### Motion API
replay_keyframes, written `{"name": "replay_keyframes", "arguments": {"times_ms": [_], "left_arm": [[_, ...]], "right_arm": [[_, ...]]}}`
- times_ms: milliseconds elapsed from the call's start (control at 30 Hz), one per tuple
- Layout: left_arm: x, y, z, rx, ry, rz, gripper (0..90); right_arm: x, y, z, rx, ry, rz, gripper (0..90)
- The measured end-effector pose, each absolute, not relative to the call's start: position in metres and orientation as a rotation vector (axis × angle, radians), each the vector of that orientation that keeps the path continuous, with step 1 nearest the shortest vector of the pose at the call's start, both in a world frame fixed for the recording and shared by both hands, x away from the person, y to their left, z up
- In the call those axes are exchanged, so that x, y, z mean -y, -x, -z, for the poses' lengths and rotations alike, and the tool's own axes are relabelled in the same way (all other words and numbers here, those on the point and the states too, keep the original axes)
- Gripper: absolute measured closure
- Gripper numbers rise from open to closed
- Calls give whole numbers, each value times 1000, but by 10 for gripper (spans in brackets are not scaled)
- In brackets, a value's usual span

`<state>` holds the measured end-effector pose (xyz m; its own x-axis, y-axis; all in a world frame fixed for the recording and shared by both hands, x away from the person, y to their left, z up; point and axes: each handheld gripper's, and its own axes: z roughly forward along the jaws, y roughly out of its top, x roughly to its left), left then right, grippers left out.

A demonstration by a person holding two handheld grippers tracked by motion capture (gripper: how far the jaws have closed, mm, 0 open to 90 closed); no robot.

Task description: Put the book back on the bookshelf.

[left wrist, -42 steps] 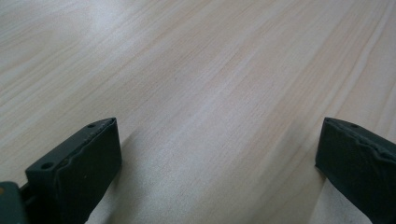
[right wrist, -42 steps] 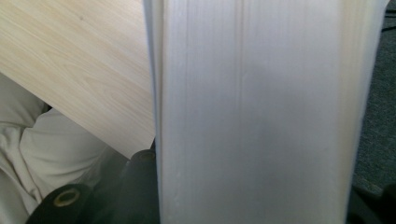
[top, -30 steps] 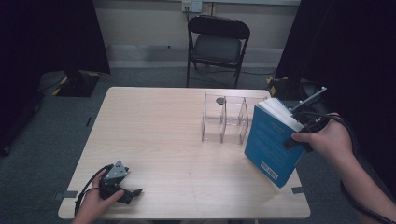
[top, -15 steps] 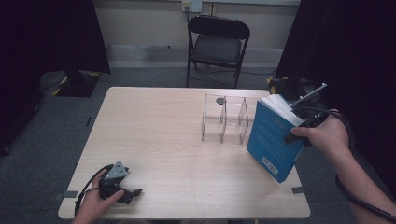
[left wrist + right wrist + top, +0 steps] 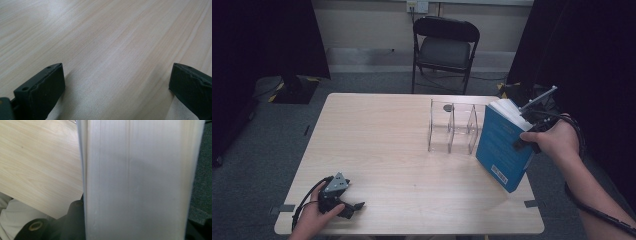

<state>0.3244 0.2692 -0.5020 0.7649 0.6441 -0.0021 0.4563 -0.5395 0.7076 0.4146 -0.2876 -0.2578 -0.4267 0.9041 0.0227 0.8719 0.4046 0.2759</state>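
High view first: the right gripper holds a thick blue book tilted at the right edge of the table, its lower corner down near that edge and its white page block turned up and to the right. The book stands just beside the clear acrylic divider rack, close to its right-hand wall, though whether the two touch I cannot tell. A pale barcode label sits low on the blue cover; nothing on it can be read, and no title or brand is legible. Right gripper view puts the pages hard up against the camera, with the jaws closed against the book on either side. The left gripper rests at the front left corner of the table, close to the front edge, with a hand round it; in the left gripper view its two black pads stand wide apart with bare wood grain between them and nothing held. Most of the tabletop, from the left edge across to the rack, lies open. A black folding chair stands beyond the far edge, well apart from the table.
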Motion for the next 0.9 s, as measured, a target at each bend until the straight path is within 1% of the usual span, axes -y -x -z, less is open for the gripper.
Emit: {"name": "replay_keyframes", "arguments": {"times_ms": [900], "left_arm": [[-269,-324,502,-818,-2236,-335,0]], "right_arm": [[278,-440,252,-2446,-1642,-384,617]]}}
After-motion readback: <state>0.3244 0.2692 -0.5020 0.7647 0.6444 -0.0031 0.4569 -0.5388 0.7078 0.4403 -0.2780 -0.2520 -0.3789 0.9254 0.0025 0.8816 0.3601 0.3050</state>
